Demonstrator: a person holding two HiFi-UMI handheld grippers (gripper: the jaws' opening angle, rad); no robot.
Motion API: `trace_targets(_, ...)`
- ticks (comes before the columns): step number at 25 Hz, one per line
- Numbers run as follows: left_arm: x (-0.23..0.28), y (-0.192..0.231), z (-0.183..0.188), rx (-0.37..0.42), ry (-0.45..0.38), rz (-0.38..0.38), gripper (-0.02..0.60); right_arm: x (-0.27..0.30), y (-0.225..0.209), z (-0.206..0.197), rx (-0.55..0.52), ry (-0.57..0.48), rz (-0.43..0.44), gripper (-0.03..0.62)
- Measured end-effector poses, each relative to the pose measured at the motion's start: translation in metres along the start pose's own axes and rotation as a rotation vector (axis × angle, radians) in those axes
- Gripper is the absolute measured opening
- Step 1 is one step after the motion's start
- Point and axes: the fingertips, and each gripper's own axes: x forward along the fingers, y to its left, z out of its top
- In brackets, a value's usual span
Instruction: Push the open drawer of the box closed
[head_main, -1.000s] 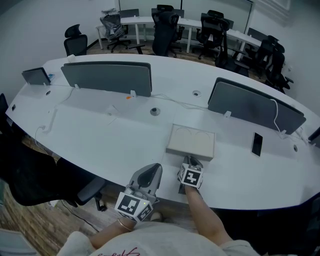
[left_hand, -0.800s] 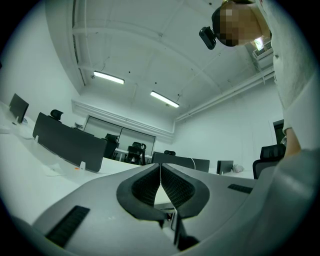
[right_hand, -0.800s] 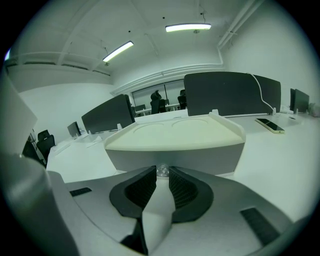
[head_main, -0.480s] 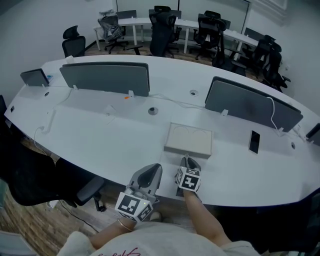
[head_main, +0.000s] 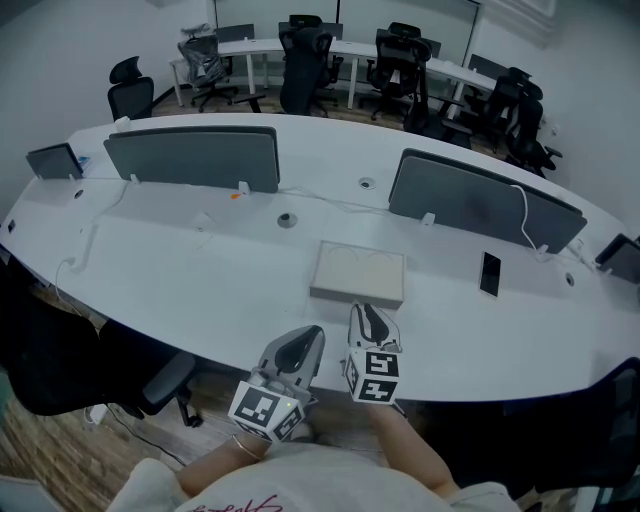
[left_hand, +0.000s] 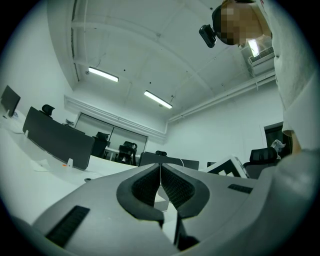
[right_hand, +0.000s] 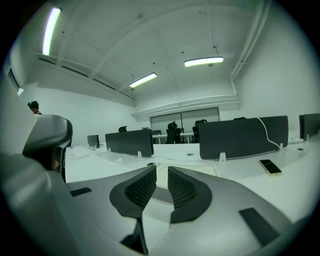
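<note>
Box (head_main: 358, 274) closed; right gripper (head_main: 367, 311) points at it, near.

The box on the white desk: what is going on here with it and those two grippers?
A person holds a gripper in each hand at a white desk. The right gripper points at the near side of the flat box, just short of it, jaws slightly apart and empty. The left gripper hangs beside it, jaws shut on nothing. No drawer sticks out of the box, so it looks closed.
</note>
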Motion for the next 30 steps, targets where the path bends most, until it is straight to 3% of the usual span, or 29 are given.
trace_targets(4, 0.004, -0.011, 0.002, 0.000, -0.003, -0.023, 0.020, -0.026, 0.009, 0.037, -0.097, -0.102, 0.012, 0.078)
trace_targets(13, 0.012, -0.028, 0.004, 0.008, -0.014, -0.065, 0.020, -0.066, 0.014, 0.084, -0.136, -0.253, 0.032, 0.061)
trace_targets(30, 0.015, -0.038, 0.011, 0.027, -0.031, -0.066, 0.019, -0.094, 0.006, 0.110, -0.122, -0.340, 0.022, 0.025)
